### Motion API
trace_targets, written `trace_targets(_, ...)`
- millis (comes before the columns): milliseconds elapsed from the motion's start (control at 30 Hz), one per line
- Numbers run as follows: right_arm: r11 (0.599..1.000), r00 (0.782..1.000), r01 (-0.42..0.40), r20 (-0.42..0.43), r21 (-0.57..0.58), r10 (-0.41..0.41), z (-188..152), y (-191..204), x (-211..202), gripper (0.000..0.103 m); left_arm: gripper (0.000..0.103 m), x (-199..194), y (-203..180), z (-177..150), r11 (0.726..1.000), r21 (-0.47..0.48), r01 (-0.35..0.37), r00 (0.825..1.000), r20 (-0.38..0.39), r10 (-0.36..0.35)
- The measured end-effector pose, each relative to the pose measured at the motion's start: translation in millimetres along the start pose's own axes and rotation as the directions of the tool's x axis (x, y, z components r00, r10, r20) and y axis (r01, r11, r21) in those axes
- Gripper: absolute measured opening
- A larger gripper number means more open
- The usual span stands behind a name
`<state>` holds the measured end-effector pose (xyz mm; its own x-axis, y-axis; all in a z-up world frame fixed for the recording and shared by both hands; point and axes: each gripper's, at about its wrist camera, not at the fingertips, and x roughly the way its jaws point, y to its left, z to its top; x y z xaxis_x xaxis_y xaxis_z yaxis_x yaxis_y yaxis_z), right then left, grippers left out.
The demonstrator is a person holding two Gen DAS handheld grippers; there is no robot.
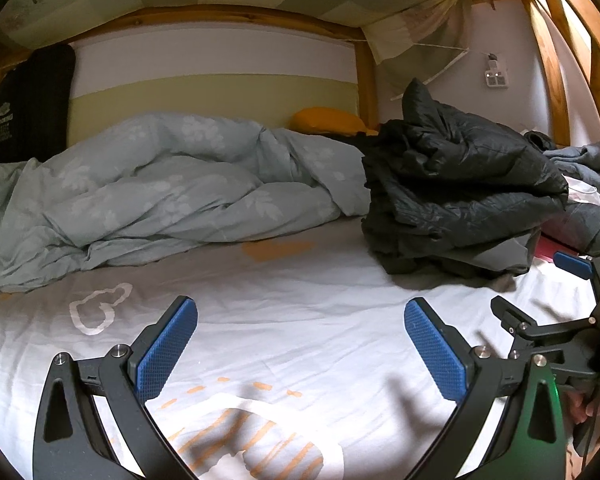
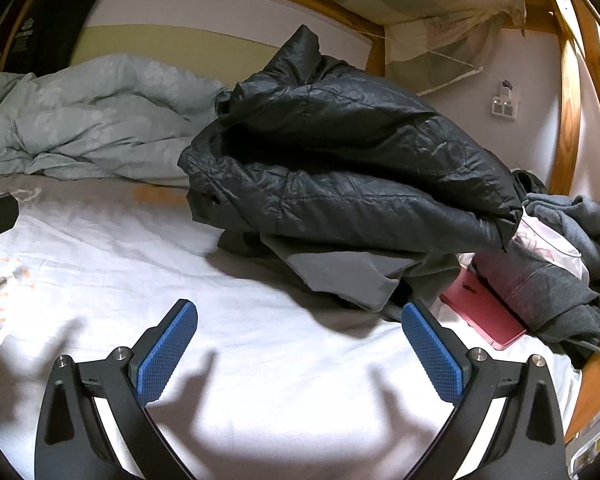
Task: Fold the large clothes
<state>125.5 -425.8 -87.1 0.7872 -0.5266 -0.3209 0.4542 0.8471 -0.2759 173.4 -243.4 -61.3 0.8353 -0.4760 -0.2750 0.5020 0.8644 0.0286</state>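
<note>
Here the bed (image 2: 260,360) with its white printed sheet fills most of both views, a rumpled pale green duvet (image 1: 160,188) heaped along its far side. A black quilted jacket (image 2: 340,168) lies bundled on the sheet's right half, atop grey garments (image 2: 352,276), with a grey sweatshirt (image 2: 548,288) and a pink case (image 2: 484,312) just beside it. The left gripper (image 1: 300,348) and the right gripper (image 2: 300,348) both hang above bare sheet, jaws spread wide, holding nothing.
</note>
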Motion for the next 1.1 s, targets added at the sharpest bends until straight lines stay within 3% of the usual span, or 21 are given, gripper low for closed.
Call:
trace_targets(267,1.000,1.000,-0.011,-0.011,0.017,0.011,-1.0,-4.2,3.6,0.102,0.103,0.0,-1.9,0.1,1.000,0.007,-0.005,1.000,0.001,0.005)
trace_targets(600,1.000,1.000,-0.013,-0.006,0.022,0.013,-1.5,-6.9,4.8,0.102,0.103,6.6,7.5,-0.2,0.999,-0.049,-0.013,0.999,-0.030,0.011)
trace_targets(1100,0.999,1.000,-0.017,-0.007,0.031,0.017,-0.9,-9.2,5.1,0.102,0.103,6.0,7.4,-0.3,0.999,-0.035,-0.015,1.000,-0.027,0.014)
